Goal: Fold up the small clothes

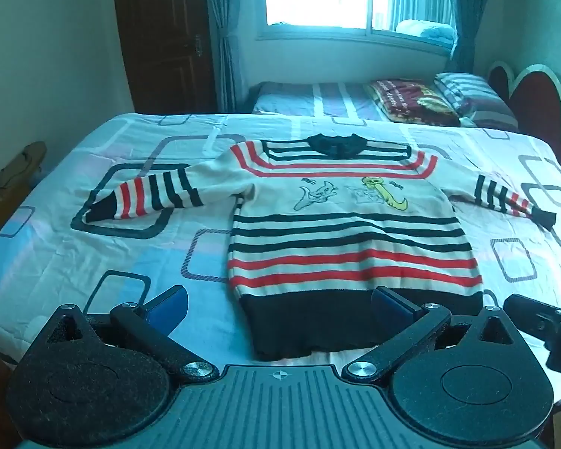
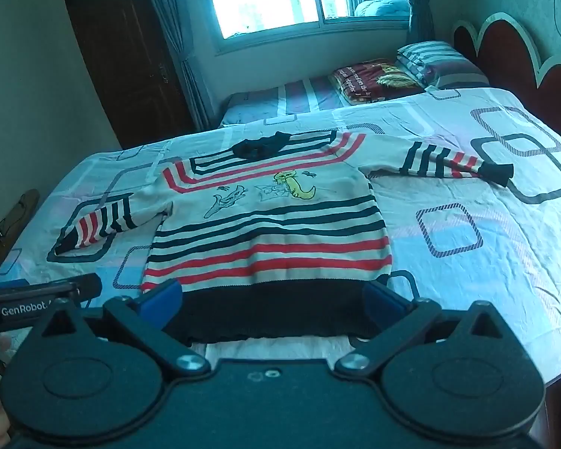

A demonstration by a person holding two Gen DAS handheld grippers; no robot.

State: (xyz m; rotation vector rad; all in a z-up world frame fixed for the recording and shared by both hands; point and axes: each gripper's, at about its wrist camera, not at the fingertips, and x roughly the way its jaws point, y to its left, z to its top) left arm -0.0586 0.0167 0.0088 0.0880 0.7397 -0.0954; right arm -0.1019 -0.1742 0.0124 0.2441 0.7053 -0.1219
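Left wrist view is showing both grippers, left gripper (image 1: 276,305) and right gripper (image 2: 271,299), hanging wide open near the sweater (image 1: 349,220) hem, so a one-layer pinch is probably risking a lopsided fold.

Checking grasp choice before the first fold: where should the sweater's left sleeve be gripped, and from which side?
Probably at the dark cuff of the sweater: the sleeve lies flat, stretched outward, its end free. Come with the left gripper from the bed's left side, jaws open.
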